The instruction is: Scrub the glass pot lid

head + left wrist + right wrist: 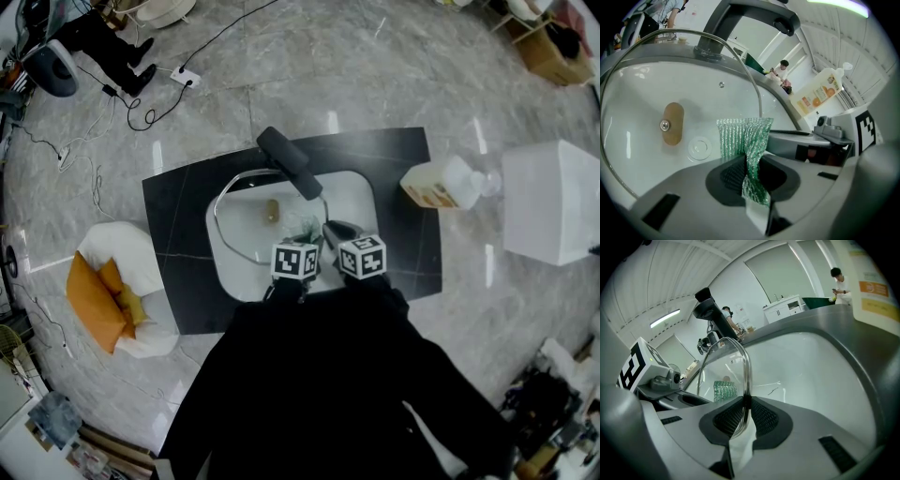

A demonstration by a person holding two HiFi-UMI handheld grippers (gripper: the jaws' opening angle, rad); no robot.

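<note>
A glass pot lid with a metal rim and a wooden knob stands tilted in the white sink. My right gripper is shut on the lid's rim at its near right edge. My left gripper is shut on a green mesh scrubbing cloth, which hangs against the glass beside the knob. In the head view both grippers sit side by side at the sink's near edge. The cloth also shows through the glass in the right gripper view.
A dark faucet arches over the sink's far side. The sink is set in a black countertop. A soap bottle lies at the counter's right edge, beside a white box. A white and orange bag lies on the floor to the left.
</note>
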